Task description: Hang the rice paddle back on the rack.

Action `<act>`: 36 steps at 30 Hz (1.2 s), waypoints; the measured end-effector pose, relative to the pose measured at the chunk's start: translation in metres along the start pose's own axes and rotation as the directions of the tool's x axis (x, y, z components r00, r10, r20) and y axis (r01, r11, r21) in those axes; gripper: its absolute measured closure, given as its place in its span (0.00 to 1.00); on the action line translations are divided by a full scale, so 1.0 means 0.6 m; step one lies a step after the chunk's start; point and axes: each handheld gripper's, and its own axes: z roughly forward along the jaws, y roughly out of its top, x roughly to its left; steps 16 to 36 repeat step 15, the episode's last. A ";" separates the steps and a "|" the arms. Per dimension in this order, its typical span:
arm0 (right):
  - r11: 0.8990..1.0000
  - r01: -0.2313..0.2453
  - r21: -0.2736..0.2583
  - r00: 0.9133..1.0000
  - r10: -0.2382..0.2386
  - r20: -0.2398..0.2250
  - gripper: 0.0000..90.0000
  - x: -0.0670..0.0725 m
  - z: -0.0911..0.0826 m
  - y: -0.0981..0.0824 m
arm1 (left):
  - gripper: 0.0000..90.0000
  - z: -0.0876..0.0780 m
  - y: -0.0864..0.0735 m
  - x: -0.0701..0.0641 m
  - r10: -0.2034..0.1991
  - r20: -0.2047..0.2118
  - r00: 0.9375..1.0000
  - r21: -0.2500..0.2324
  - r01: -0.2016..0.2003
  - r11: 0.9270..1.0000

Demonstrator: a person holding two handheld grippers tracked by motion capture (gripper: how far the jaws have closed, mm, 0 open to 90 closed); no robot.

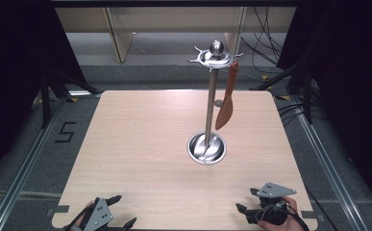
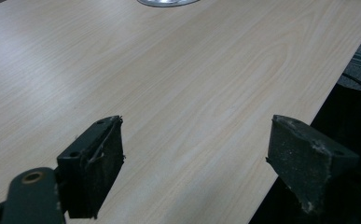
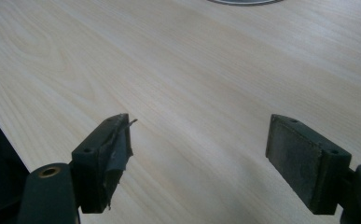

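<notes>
A metal utensil stand (image 1: 210, 98) rises from a round steel base (image 1: 206, 148) right of the table's middle. From a hook on its crown hangs an orange-brown spatula (image 1: 226, 103), blade down. My left gripper (image 1: 125, 210) sits at the near left edge, open, with nothing between its jaws; its pads (image 2: 96, 163) frame bare wood. Near the front right edge, held in a hand, my right gripper (image 1: 247, 199) is also open and holds nothing; its pads (image 3: 108, 156) frame bare wood. The base's rim peeks in at the top of both gripper views (image 2: 168, 2) (image 3: 246, 2).
The light wooden table (image 1: 140, 144) has rounded corners. Metal rails (image 1: 25, 168) run along both sides on the grey floor. Cables (image 1: 265, 48) and dark curtains lie beyond the far edge. A small round mark (image 1: 218, 102) sits on the table behind the stand.
</notes>
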 end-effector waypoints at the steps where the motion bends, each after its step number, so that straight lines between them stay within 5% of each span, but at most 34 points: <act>1: 1.000 0.010 -0.005 1.000 -0.010 0.000 0.26 -0.001 0.001 0.000 | 0.20 0.000 0.000 -0.001 -0.002 -0.003 1.000 -0.001 0.002 1.000; 2: 1.000 -0.028 0.003 1.000 0.028 -0.001 0.26 0.004 0.000 -0.002 | 0.20 0.001 0.000 -0.001 -0.001 -0.007 1.000 -0.007 0.001 1.000; 7: 1.000 0.006 0.018 1.000 -0.005 -0.028 0.26 -0.005 0.000 -0.002 | 0.20 0.001 0.000 -0.001 -0.004 -0.005 1.000 -0.004 0.004 1.000; 36: 1.000 0.000 -0.001 1.000 0.000 0.001 0.26 -0.003 0.001 -0.004 | 0.20 0.003 0.000 -0.003 -0.020 0.008 1.000 -0.003 0.020 1.000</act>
